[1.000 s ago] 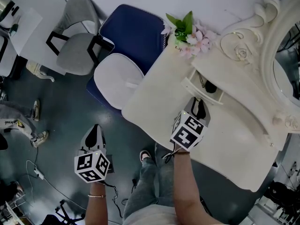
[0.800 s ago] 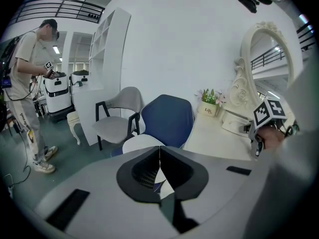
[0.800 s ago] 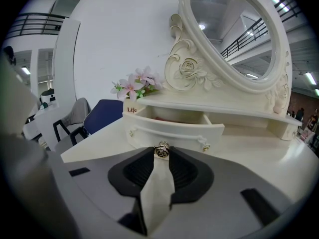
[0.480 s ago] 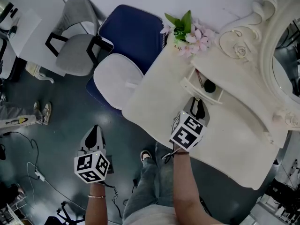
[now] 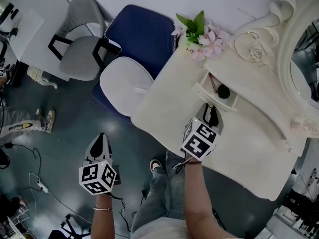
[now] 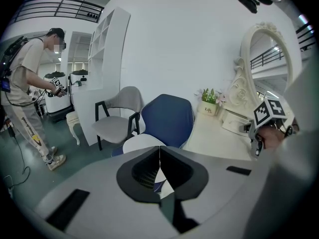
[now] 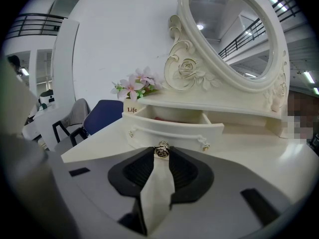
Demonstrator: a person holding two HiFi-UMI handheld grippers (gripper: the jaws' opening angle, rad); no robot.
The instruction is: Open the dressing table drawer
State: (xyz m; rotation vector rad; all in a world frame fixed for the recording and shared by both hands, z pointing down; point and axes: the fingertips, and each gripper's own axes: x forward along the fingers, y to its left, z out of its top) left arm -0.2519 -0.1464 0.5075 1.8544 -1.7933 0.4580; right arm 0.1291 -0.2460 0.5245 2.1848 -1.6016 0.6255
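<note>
The small cream drawer (image 5: 213, 99) of the dressing table (image 5: 164, 101) stands pulled out, with a dark round item (image 5: 223, 91) inside. My right gripper (image 5: 212, 112) is shut on the drawer's metal knob (image 7: 161, 151), which sits pinched between the fingertips in the right gripper view, in front of the curved drawer front (image 7: 174, 129). My left gripper (image 5: 101, 141) hangs over the dark floor to the left, away from the table; its jaws meet with nothing between them (image 6: 159, 151).
An oval mirror (image 5: 299, 59) in a carved frame rises behind the drawer, and a flower pot (image 5: 199, 34) stands at the table's far corner. A blue chair (image 5: 139, 34), a white stool (image 5: 124, 83) and a grey chair (image 5: 82, 49) crowd the left side. A person (image 6: 27, 83) stands farther left.
Both grippers and the drawer have stayed put. Only the bystander's legs at the left edge of the head view have shifted.
</note>
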